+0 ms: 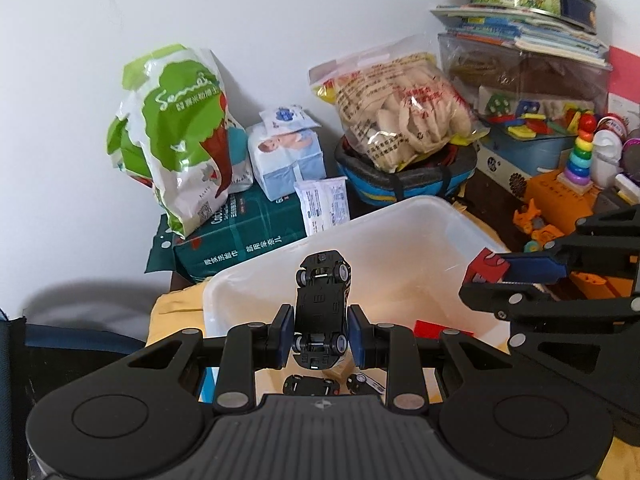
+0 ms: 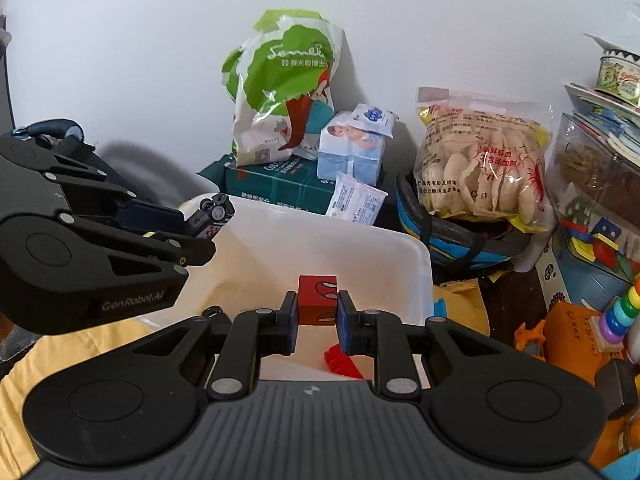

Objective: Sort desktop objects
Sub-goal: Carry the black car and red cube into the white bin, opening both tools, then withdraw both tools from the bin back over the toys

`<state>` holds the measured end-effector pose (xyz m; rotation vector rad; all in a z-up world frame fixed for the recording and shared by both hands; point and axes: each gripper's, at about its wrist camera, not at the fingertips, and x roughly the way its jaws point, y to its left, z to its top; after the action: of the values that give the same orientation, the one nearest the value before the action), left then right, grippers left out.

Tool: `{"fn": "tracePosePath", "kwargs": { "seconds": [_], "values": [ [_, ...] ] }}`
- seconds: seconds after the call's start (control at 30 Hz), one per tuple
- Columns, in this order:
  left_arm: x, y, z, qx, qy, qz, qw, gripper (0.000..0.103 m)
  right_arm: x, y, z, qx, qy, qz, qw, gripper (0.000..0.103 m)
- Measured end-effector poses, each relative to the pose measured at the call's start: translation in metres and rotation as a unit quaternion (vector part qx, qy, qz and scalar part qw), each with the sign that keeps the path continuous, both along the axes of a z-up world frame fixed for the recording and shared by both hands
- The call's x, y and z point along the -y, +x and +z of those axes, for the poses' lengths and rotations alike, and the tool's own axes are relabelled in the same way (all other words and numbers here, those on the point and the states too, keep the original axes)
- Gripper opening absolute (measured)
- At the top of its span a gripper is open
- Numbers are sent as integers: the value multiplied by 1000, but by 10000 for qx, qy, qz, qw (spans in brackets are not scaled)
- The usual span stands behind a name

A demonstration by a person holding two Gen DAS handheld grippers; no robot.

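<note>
The left tool [image 1: 319,334] is clamped on a black toy car [image 1: 321,308], underside toward the camera, held above the white plastic bin [image 1: 420,216]. The right tool [image 2: 317,322] is clamped on a red block [image 2: 317,299] over the same bin. A red brick [image 2: 343,362] lies inside the bin, and two more small cars [image 1: 310,385] sit below the left tool.

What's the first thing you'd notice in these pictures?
Probably the black toy car, belly up, pinched in the left gripper over the white bin. Beside it the right gripper clamps a red block above the same bin. Behind, a green-and-white bag stands against the wall.
</note>
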<state>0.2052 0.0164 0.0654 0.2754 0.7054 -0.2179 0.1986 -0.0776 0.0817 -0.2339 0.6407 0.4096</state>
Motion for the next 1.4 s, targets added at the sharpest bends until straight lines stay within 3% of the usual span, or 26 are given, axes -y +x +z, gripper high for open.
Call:
{"fn": "tracePosePath", "kwargs": {
  "seconds": [0.27,0.33,0.4,0.57,0.83,1.0,1.1,1.4],
  "values": [
    [-4,25,-26,-440,28,-11,9990,33,-2,23,-23,-358,30,-71,9993,23],
    [-4,25,-28,-484,11,-46,9988,38,-2,23,-26,-361,15,-95,9993,30],
    [-4,22,-29,-398,71,-5,9992,53,-2,22,-26,-333,-8,-102,9994,37],
    [-8,13,-21,-333,-33,50,9994,53,0,15,-20,-255,19,-118,9996,37],
    [-4,-37,-3,-155,-138,-71,9998,55,9,-16,-8,-97,19,-173,9998,46],
    [-2,-79,-8,-92,-69,-121,9999,57,17,-46,-12,-101,-16,-122,9999,53],
    [-7,-100,-22,-232,-77,-127,9996,59,26,-67,-23,-161,-82,-82,9998,57],
    [-15,-137,-90,-1252,-121,9,9921,59,42,-110,-85,-905,-188,-66,9957,57]
  ]
}}
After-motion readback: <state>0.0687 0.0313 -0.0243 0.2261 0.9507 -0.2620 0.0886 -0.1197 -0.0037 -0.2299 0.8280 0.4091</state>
